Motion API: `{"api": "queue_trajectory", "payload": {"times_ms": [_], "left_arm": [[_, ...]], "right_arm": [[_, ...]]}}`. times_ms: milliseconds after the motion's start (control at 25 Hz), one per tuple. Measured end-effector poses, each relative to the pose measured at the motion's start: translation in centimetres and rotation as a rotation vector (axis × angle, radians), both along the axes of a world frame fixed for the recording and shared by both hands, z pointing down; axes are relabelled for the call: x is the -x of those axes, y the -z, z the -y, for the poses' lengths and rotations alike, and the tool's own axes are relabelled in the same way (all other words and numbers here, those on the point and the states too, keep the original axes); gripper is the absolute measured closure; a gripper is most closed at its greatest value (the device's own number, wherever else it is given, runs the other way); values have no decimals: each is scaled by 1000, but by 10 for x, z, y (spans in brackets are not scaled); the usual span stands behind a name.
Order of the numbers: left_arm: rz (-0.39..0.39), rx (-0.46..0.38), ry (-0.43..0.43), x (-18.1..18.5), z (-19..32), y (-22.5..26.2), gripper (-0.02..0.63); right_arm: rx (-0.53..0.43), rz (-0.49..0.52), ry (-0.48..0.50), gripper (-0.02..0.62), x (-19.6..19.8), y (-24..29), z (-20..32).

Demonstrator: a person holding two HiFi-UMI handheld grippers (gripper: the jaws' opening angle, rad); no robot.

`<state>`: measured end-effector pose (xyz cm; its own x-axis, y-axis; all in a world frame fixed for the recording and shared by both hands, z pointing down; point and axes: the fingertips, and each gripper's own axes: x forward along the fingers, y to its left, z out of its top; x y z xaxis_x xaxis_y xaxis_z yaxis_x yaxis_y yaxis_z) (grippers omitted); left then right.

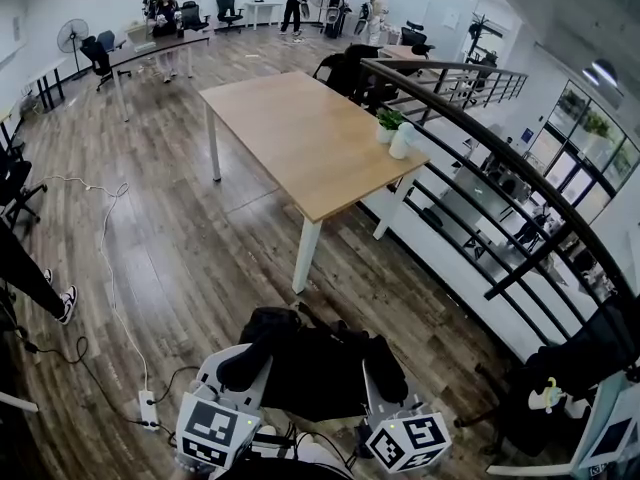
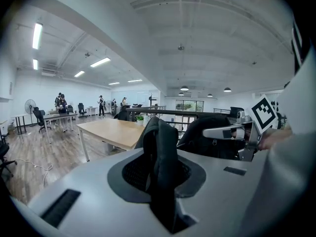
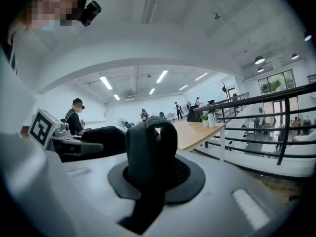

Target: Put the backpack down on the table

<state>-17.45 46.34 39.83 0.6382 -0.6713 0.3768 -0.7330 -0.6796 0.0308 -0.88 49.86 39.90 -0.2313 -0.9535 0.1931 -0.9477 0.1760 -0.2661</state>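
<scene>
While the backpack (image 1: 320, 363) hangs off the floor between the two tongs, well short of the wooden surface (image 1: 300, 138) ahead, the step in hand looks like the carry toward it. The left tongs (image 2: 160, 169) are pinched nearly closed on a black strap (image 2: 165, 135) and the right tongs (image 3: 148, 172) on a strap loop (image 3: 150, 132), with the bag's body slung between them. Next, I judge, the bag must travel forward over the near end of the surface and be lowered before either grip loosens.

Bench (image 1: 290, 138): top open, except plant (image 1: 388, 121) and bottle (image 1: 401, 140) at right edge. Railing (image 1: 470, 133) close on right. Floor (image 1: 200, 258) approach open; cable (image 1: 108, 258) left.
</scene>
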Motion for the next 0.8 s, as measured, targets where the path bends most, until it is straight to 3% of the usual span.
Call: {"api": "queue_trajectory", "payload": {"times_ms": [800], "left_arm": [[14,-66,-70,55,15,14,548]], "right_arm": [[-37,34,-77,541,53,3,5]]}}
